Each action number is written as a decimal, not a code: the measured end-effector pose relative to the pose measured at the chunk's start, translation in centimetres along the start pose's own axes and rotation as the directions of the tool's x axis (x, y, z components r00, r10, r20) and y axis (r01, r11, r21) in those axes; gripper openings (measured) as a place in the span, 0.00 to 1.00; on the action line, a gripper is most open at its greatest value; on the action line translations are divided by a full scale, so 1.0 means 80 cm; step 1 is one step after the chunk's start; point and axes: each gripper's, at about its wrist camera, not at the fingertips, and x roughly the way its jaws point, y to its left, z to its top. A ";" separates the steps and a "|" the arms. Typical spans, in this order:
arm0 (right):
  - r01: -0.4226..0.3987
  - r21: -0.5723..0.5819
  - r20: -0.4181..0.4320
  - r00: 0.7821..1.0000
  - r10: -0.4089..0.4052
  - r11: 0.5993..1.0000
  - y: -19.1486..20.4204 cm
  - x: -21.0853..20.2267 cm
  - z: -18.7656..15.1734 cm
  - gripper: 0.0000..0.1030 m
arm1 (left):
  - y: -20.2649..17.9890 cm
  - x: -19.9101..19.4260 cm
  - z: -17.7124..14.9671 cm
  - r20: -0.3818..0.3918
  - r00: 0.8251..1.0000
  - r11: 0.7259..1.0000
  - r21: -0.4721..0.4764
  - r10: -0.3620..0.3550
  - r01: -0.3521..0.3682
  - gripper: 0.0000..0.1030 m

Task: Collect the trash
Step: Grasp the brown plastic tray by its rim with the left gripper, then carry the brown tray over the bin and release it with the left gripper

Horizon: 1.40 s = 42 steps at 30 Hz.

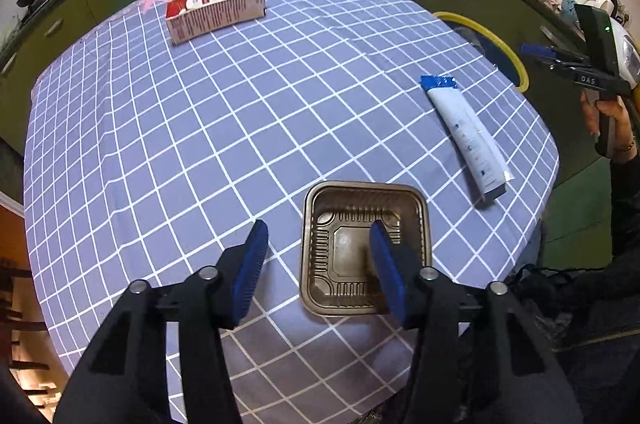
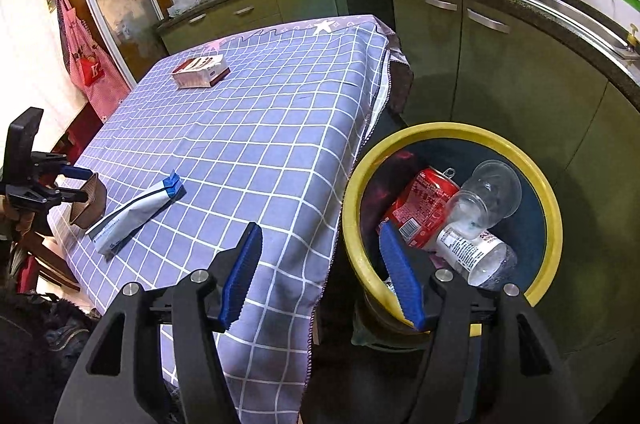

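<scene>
My left gripper [image 1: 318, 252] sits partly open astride the near-left wall of the brown tray [image 1: 366, 250] at the table's near edge: 1 pad inside, 1 outside, no squeeze that I can see. That thin wall could buckle or the tray skate off the checked cloth [image 1: 240, 128]. My right gripper [image 2: 320, 264] hangs about half open and empty at the yellow-rimmed bin [image 2: 554, 224].
</scene>
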 end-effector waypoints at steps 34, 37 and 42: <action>0.029 0.049 0.089 0.995 -0.033 0.998 -0.020 -0.049 -0.019 0.61 | -0.045 -0.064 0.072 0.109 0.994 0.994 0.108 0.013 -0.025 0.04; 0.055 0.081 0.109 0.992 -0.064 0.995 -0.033 -0.069 -0.030 0.61 | -0.072 -0.070 0.111 0.133 0.991 0.985 0.171 -0.032 0.009 0.04; 0.115 0.172 0.140 0.980 -0.140 0.978 -0.069 -0.109 -0.062 0.61 | -0.144 -0.051 0.185 0.130 0.981 0.945 0.313 -0.144 0.097 0.04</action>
